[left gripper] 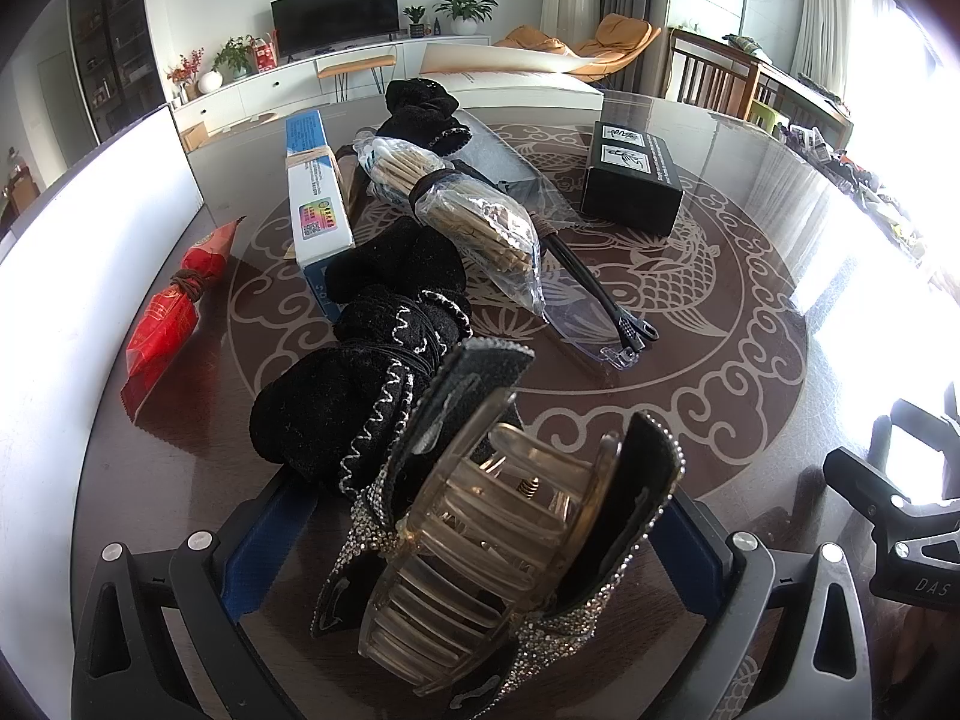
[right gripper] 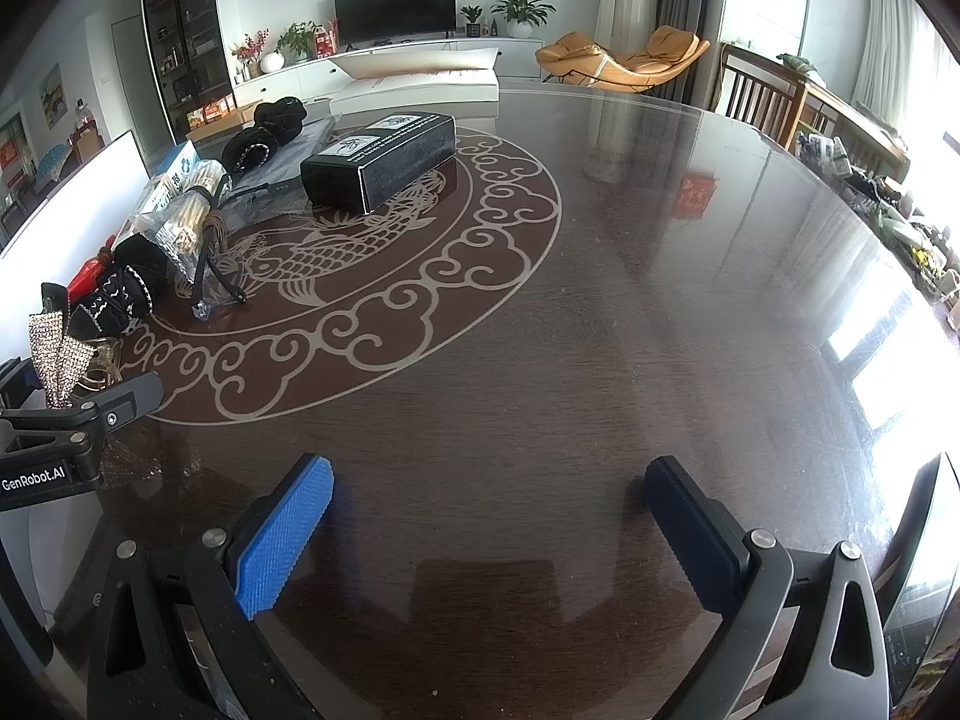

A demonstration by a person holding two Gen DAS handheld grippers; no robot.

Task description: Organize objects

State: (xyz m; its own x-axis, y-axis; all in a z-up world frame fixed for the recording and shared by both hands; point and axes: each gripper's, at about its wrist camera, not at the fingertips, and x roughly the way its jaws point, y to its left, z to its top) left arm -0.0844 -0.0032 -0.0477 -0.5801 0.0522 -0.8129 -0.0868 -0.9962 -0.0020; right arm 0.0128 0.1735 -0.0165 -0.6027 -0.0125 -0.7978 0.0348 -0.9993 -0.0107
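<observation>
One hair clip, translucent amber with rhinestone-edged black bow wings, is sitting between the blue pads of the left claw. The pads are lying close on either side, but the bow is covering the contact points, so I cannot tell whether the claw is pinching it or merely standing around it. The clip is lying low over the near edge of the desk, a round dark top with one pale carp-and-cloud medallion.

Just beyond the clip, one black velvet scrunchie with white zigzag stitching is resting on the desk. A second black scrunchie is lying farther back.

Between the two: one clear bag of wooden sticks, cinched at the middle by a brown tie, is angling across the pile. One pair of glasses with black arms is lying beside it. One blue-and-white carton is lying to the left. One red packet, tied at the waist, is lying near the left edge. One black box with two white labels is standing apart to the right.

The right claw is hovering wide open over bare desk, holding nothing, well apart from the pile.
</observation>
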